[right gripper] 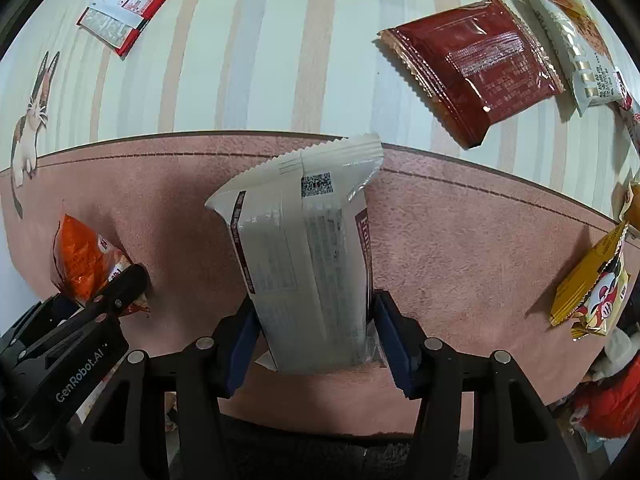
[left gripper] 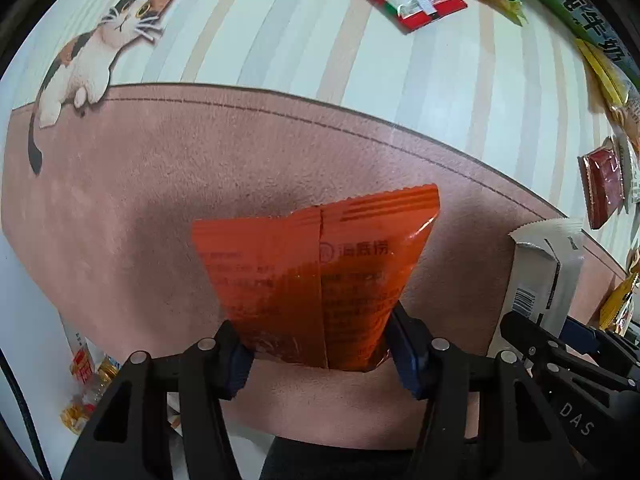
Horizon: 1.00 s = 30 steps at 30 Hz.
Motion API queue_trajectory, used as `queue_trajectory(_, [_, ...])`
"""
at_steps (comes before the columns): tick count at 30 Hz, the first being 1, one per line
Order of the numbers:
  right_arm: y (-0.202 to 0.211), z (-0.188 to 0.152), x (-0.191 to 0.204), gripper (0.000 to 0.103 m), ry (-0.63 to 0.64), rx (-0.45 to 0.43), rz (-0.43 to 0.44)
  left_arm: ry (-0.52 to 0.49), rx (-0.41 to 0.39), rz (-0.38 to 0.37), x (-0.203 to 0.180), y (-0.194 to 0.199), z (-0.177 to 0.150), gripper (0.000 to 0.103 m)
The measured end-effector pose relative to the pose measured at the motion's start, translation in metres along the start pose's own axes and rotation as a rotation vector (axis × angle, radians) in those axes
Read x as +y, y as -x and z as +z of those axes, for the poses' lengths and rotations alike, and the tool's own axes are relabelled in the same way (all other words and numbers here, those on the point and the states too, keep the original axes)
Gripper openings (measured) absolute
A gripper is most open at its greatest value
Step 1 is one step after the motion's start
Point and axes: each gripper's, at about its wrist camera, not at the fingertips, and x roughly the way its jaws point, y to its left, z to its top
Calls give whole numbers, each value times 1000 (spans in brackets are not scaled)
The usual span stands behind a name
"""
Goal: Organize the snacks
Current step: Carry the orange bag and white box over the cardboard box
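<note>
Over the pink band (left gripper: 160,184) of the printed worktop cover, an orange packet (left gripper: 316,276) is held by the left gripper (left gripper: 320,354), whose jaws are clamped on the packet's lower sides, blue pads pressed against both edges. The packet's back seam is turned toward the camera and its crimped top edge lies toward the band's dark border line. Beside it, toward the right of the same band, a white packet (right gripper: 308,256) is gripped by the right gripper (right gripper: 316,336); its jaws are closed on the packet's lower part, with the barcode side up and the serrated top edge reaching just past the border line.

Beyond the band, on the striped part (right gripper: 256,60) of the cover, a dark red packet (right gripper: 476,68) is seen lying flat, with a cream packet (right gripper: 580,52) just beside it. A red-and-white packet (right gripper: 126,12) lies farther off on the stripes. A yellow packet (right gripper: 592,284) rests at the band's right end. A cat print (left gripper: 96,52) is perched on the band's left edge.
</note>
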Motion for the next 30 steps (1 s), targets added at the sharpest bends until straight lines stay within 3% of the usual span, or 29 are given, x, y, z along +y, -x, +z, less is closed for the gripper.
queue_trajectory(11, [32, -3, -29, 58, 21, -47, 40, -36, -69, -6, -12, 40, 1, 54])
queue_trajectory(13, [46, -3, -30, 53, 23, -63, 55, -42, -82, -15, -16, 52, 6, 54])
queue_trajectory(23, [112, 1, -47, 50, 21, -179, 140, -122, -156, -61, -30, 105, 17, 54])
queue_trajectory(30, [176, 10, -77, 49, -13, -277, 220, -163, -208, -105, -48, 157, 44, 54])
